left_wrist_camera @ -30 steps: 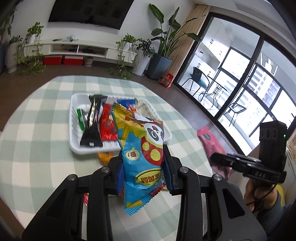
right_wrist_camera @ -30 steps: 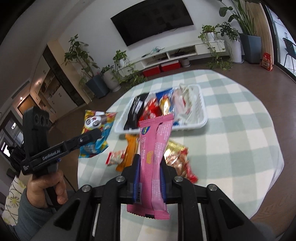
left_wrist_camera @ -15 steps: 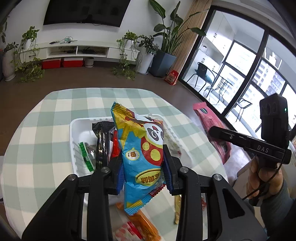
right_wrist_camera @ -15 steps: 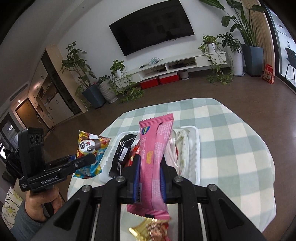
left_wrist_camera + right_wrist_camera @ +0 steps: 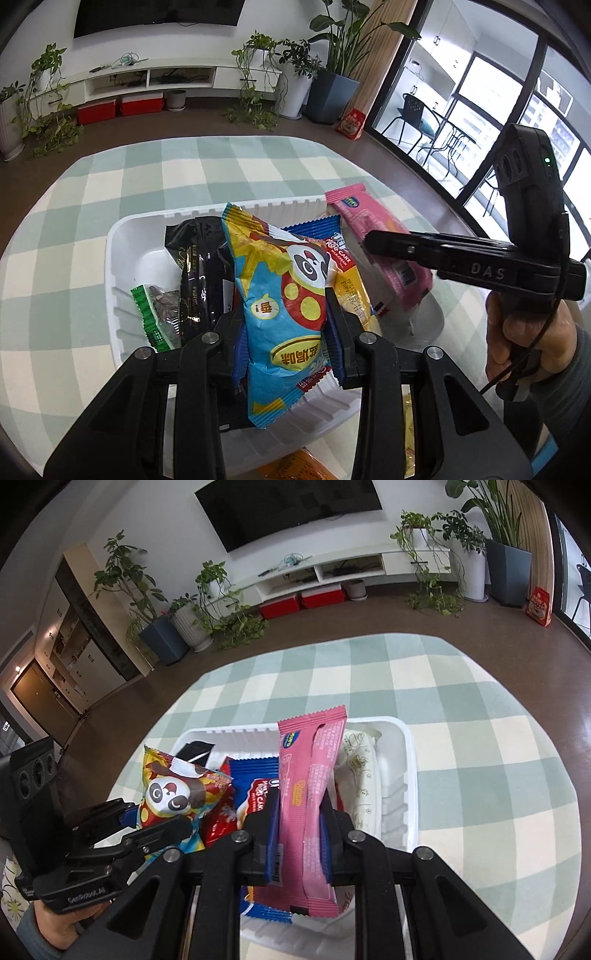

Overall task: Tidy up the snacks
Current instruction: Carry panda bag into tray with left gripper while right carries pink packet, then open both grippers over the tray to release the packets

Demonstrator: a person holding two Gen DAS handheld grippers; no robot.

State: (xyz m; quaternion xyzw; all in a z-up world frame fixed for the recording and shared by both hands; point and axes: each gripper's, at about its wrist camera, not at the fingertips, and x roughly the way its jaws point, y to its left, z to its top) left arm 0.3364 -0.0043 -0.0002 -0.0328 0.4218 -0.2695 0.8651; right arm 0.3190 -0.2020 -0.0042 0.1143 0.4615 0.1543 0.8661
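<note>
My left gripper is shut on a blue and yellow panda snack bag and holds it over the white tray. My right gripper is shut on a pink snack bar and holds it over the same tray, to the right of the panda bag. The pink bar and the right gripper show in the left wrist view. The tray holds a black packet, a green packet, a blue cake packet and a white packet.
The tray sits on a round table with a green and cream checked cloth. An orange packet lies on the cloth at the tray's near edge. Beyond the table are brown floor, potted plants and a low TV shelf.
Both grippers have moved forward and down with their snacks, from beside the table to right over the tray. The tray now fills the middle of both views.
</note>
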